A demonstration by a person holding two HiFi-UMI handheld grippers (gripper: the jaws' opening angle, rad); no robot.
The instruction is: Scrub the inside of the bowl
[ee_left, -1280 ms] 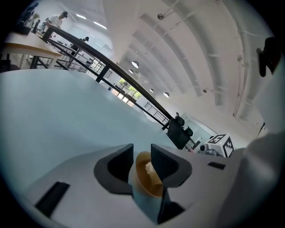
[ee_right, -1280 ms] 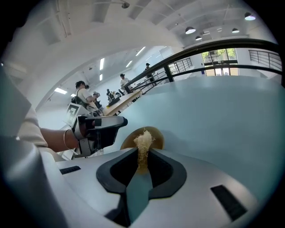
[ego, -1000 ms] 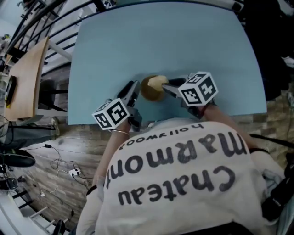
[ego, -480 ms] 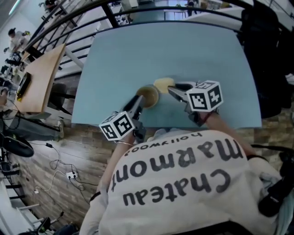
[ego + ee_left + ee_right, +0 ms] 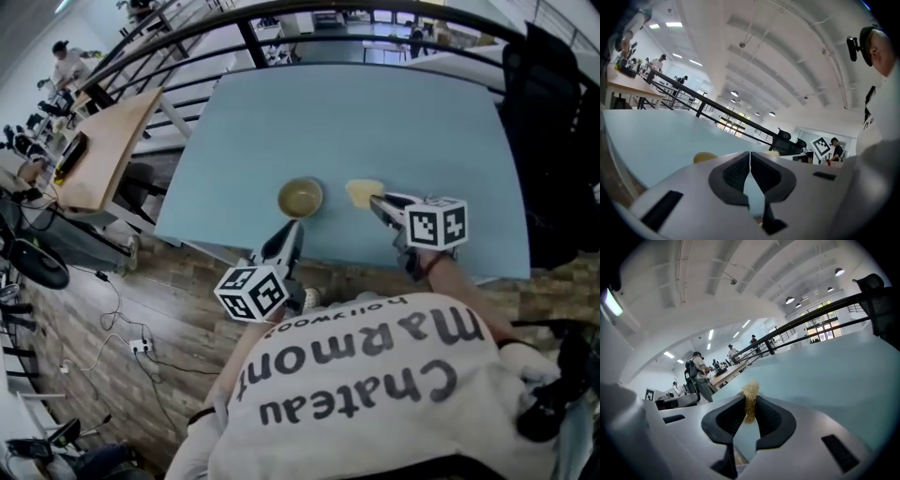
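Tan round bowl [image 5: 300, 198] stands unheld on pale blue table [image 5: 375, 112]. Left gripper [image 5: 292, 230], jaws just closed on nothing, sits at its 6 o'clock. Right gripper [image 5: 376, 200], grasping yellow fibrous scrubber [image 5: 362, 191], sits at its 3 o'clock, apart.

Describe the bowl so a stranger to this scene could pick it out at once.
Start at the pale blue table; near its edge closest to the person sits a small round bowl, brownish-gold and open side up. It is the only dish there, standing free to the left of the yellow scrub pad pinched in the right gripper.
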